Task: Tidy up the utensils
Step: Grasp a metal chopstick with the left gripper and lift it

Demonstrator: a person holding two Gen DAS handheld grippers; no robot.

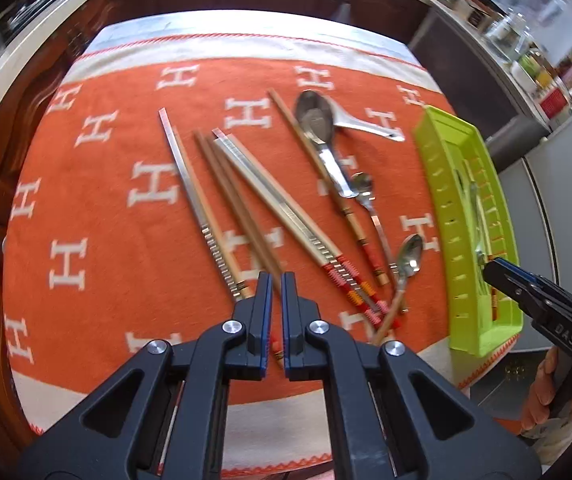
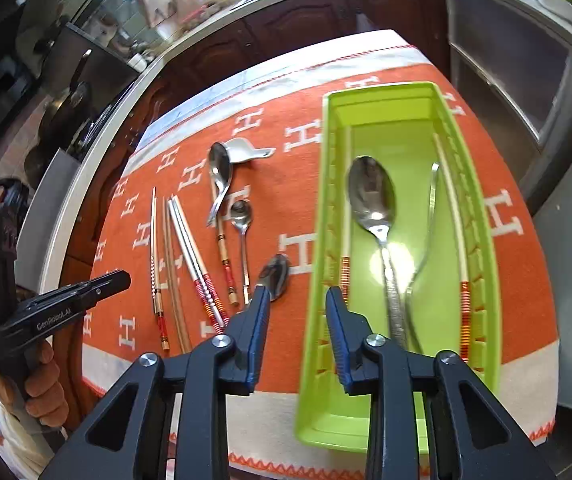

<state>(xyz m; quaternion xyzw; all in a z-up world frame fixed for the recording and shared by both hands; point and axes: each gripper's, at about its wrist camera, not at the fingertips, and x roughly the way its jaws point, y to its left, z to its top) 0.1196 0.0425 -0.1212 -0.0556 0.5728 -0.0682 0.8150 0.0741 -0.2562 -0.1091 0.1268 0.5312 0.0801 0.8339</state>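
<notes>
A lime-green tray [image 2: 398, 96] lies on the right of the orange cloth [image 1: 97, 200]. It holds a large spoon [image 2: 370, 196], a second metal utensil [image 2: 430, 216] and chopsticks with red-wrapped ends [image 2: 456, 216]. My right gripper [image 2: 298, 300] hangs open over the tray's left wall with nothing between its fingers. On the cloth lie metal chopsticks [image 1: 269, 196], brown wooden chopsticks [image 1: 229, 196], a big spoon [image 1: 314, 116], a ladle-shaped spoon [image 1: 366, 124] and two small spoons [image 1: 364, 184]. My left gripper [image 1: 277, 288] is shut and empty above the chopsticks' near ends.
The cloth-covered table has dark wood cabinets behind it and a grey cabinet [image 2: 518, 92] to the right. A curved counter edge [image 2: 97, 128] runs along the left. A person's hand [image 2: 41, 380] holds the left gripper handle off the table's near left corner.
</notes>
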